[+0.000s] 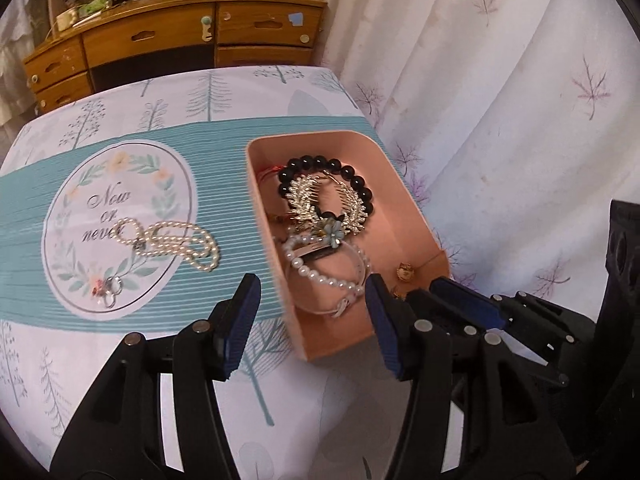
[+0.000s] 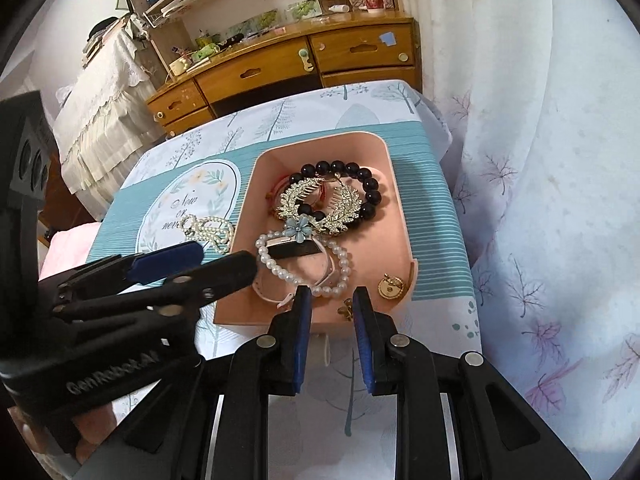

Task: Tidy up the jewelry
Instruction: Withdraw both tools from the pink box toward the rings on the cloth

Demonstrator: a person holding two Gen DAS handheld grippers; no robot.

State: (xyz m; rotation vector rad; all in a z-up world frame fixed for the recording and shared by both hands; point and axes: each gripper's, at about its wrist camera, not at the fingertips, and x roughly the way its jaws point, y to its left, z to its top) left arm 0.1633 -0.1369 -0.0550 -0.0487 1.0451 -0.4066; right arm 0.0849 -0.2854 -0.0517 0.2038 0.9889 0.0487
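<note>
Beside the pink tray (image 1: 404, 196), a pearl necklace (image 1: 176, 240) lies; both grippers empty, jaws parted.

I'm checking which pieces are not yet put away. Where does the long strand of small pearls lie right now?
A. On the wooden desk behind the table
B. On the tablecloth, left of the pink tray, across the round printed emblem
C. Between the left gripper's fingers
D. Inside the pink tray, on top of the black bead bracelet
B: the pearl necklace lies on the tablecloth across the round emblem, outside the pink tray, with neither gripper touching it.
</note>
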